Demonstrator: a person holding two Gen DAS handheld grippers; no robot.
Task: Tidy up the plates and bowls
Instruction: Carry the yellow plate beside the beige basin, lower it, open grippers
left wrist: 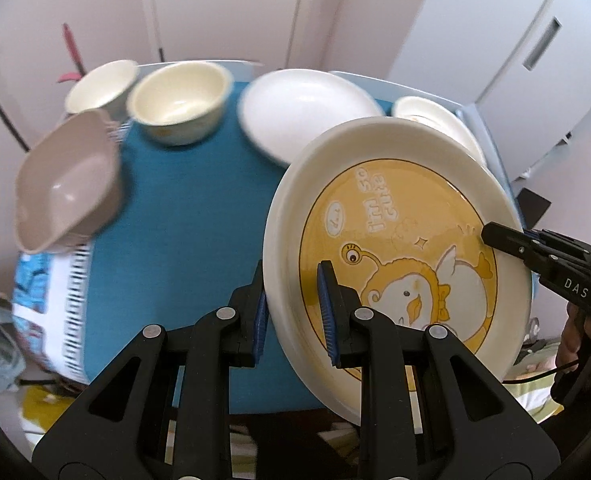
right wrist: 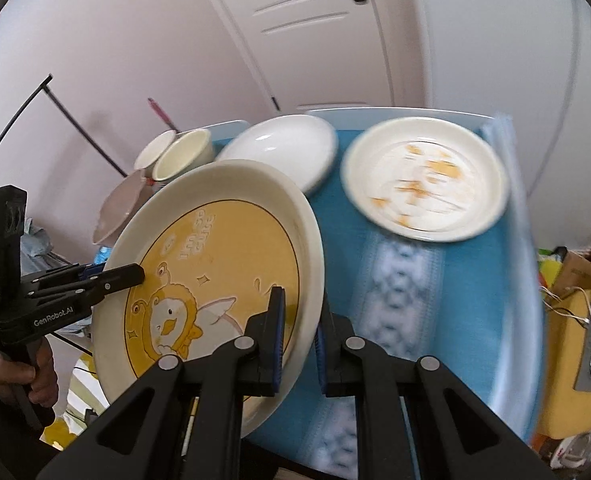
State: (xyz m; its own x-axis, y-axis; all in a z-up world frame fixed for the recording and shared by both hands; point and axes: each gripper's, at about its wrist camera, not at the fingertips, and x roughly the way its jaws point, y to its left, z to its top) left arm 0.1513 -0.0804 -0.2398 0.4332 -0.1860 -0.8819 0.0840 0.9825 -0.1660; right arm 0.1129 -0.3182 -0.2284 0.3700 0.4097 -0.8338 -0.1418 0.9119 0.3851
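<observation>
A large cream plate [left wrist: 395,208] [right wrist: 223,240] with a yellow cartoon centre hangs tilted above the blue tablecloth [left wrist: 183,220]. My left gripper [left wrist: 293,280] is shut on its left rim, and its fingertip [right wrist: 135,274] shows at the left edge in the right wrist view. My right gripper [right wrist: 299,312] is shut on the opposite rim, and its fingertip [left wrist: 491,234] shows in the left wrist view. On the cloth behind sit a plain white plate [left wrist: 307,108] [right wrist: 283,148], a smaller plate with orange marks [right wrist: 427,176] [left wrist: 435,120], two cream bowls [left wrist: 179,98] [left wrist: 101,84] and a beige bowl [left wrist: 67,188] [right wrist: 121,204].
The beige bowl sits at the table's left edge. A white door [right wrist: 315,20] and pale walls stand behind the table. Boxes and clutter [right wrist: 575,276] lie on the floor to the right. A person's hand [right wrist: 35,372] grips the left tool's handle.
</observation>
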